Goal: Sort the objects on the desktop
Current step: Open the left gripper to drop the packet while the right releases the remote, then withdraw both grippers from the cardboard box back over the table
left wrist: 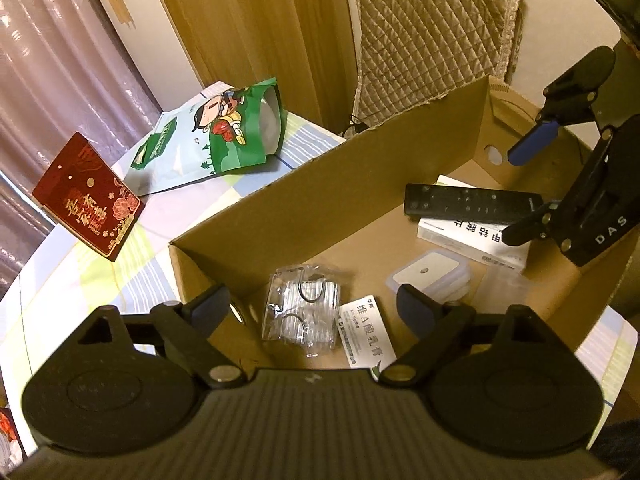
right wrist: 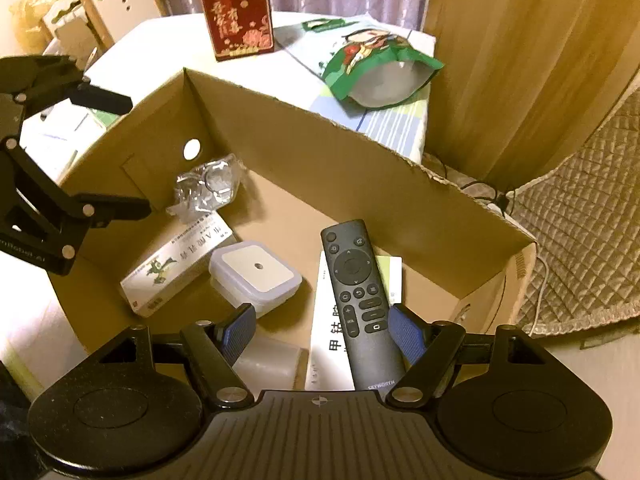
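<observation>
Black remote [right wrist: 358,300] partly hiding white box [right wrist: 326,344]

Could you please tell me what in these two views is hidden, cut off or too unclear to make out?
- White box, right wrist view: most of its print is covered by the remote.
- Translucent container, right wrist view: partly behind the right tool; contents unclear.
- Clear packet, left wrist view: glare blurs its contents beyond some metal hooks.
- Red box, left wrist view: gold lettering too small to read.

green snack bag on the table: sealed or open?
Open. The green snack bag lies flat on the table, outside the cardboard box; its mouth gapes, showing the silver lining.
</observation>
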Available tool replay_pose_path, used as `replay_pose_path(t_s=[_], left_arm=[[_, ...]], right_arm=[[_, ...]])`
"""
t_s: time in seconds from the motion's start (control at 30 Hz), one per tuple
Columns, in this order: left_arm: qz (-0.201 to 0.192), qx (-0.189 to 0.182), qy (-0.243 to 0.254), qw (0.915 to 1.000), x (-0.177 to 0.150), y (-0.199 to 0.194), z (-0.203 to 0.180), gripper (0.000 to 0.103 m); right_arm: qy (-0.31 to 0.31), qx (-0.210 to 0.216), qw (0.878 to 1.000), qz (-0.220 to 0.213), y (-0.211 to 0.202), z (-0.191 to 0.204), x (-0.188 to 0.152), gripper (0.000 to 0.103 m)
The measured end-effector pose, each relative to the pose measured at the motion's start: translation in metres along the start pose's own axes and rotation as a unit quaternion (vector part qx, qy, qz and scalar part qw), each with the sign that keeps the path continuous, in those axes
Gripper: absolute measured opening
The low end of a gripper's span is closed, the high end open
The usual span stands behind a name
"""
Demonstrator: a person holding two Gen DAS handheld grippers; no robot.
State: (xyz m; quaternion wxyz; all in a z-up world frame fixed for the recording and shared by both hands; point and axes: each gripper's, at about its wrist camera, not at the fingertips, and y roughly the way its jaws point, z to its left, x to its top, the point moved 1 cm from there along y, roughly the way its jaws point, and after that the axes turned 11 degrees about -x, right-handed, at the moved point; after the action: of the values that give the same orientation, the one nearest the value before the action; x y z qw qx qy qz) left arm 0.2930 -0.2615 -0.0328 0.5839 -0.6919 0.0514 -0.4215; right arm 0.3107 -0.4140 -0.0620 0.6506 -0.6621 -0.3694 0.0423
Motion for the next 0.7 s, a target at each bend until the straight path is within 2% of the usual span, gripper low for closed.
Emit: replay_pose_path(t_s=[0.27, 0.7], left_arm=[[-0.01, -0.002, -0.005, 0.9999, -0.008, -0.018, -0.006, 0.096], [-0.034, -0.024, -0.009, 0.9991, -0.022, -0.049, -0.013, 0.097]], right_arm=[[0.041, -0.014, 0.999, -0.021, -0.02, 0.004, -0.007, 0.076], [0.14, -0.026, 0.988, -0.059, -0.056, 0.006, -0.027, 0.077]])
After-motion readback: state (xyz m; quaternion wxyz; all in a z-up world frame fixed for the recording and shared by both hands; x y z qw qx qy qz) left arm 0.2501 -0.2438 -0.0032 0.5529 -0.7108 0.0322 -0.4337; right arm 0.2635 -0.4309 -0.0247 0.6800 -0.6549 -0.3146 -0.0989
